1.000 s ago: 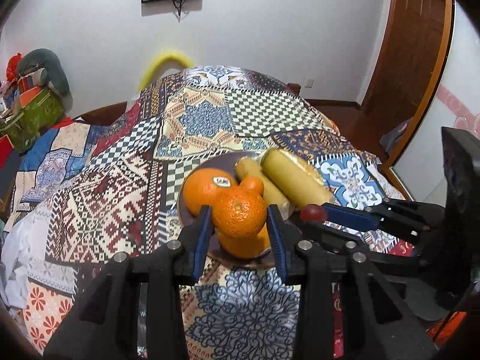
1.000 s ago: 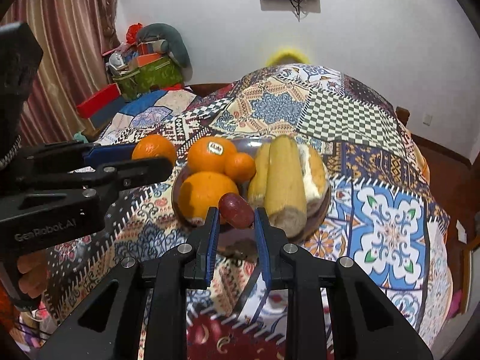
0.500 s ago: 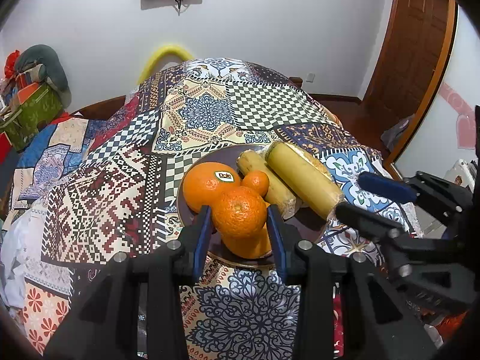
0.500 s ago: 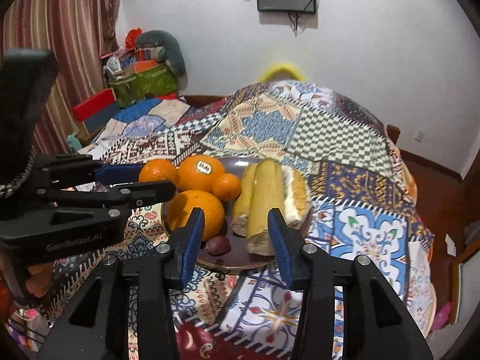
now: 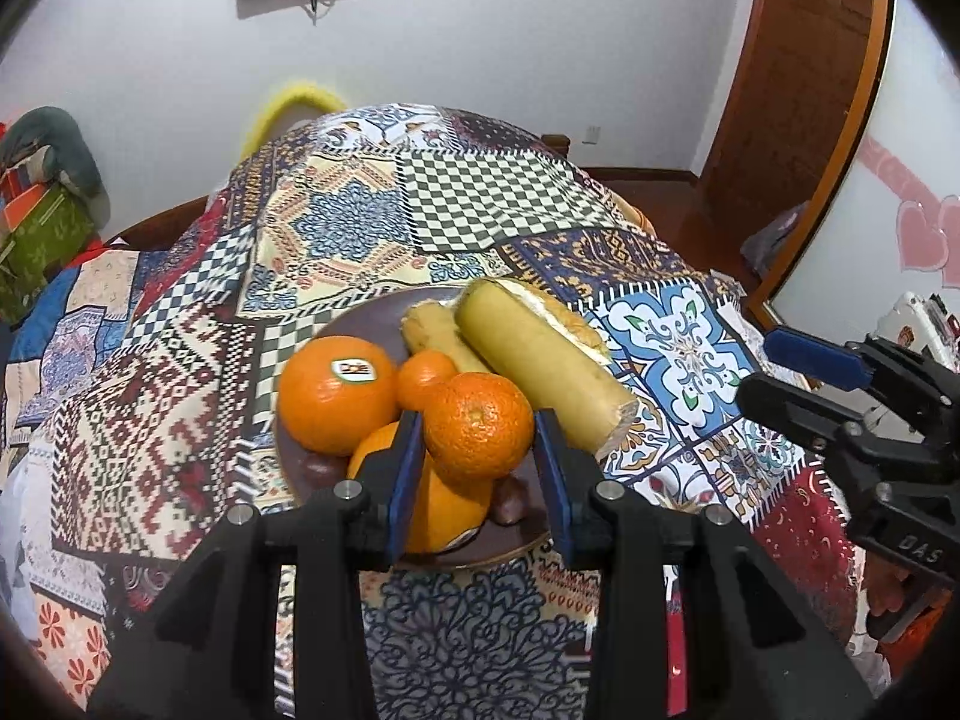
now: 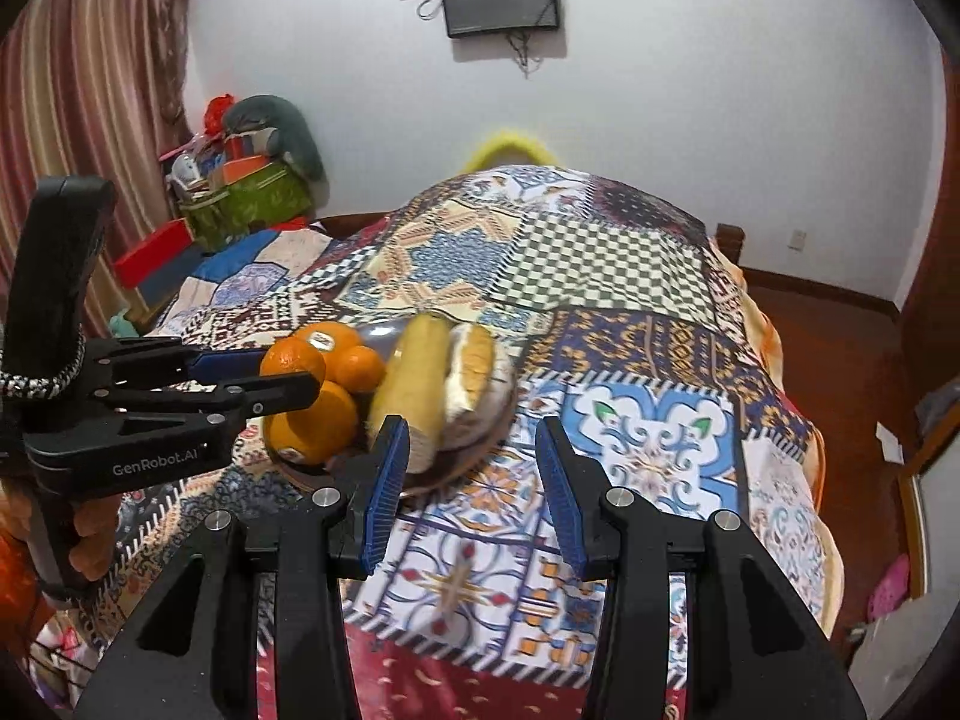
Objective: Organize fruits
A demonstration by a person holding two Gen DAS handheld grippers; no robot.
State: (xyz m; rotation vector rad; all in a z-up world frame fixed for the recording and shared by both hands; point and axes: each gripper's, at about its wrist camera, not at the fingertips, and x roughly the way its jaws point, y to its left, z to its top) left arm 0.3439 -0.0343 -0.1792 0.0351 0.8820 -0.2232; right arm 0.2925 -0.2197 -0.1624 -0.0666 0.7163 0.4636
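Note:
My left gripper (image 5: 478, 450) is shut on a mandarin (image 5: 478, 433) and holds it just above the dark plate (image 5: 363, 327). The plate carries a big stickered orange (image 5: 336, 393), a small mandarin (image 5: 425, 378), another orange (image 5: 447, 501), two long bread rolls (image 5: 540, 360) and two small dark red fruits (image 5: 506, 507). In the right wrist view the left gripper (image 6: 288, 369) shows at the left with the mandarin (image 6: 292, 360) over the plate (image 6: 447, 479). My right gripper (image 6: 471, 468) is open with nothing between its pads, right of the plate; in the left wrist view the right gripper (image 5: 759, 367) sits at the right edge.
A patchwork cloth (image 5: 492, 204) covers the round table and drops away at the far and right edges. A yellow chair back (image 6: 507, 147) rises behind the table. Boxes and bags (image 6: 252, 198) are stacked at the left wall, and a wooden door (image 5: 804, 90) stands at the right.
The right gripper opened, left the small dark red fruit on the plate and drew back to the right. The left gripper came lower and closer over the plate, still holding the mandarin.

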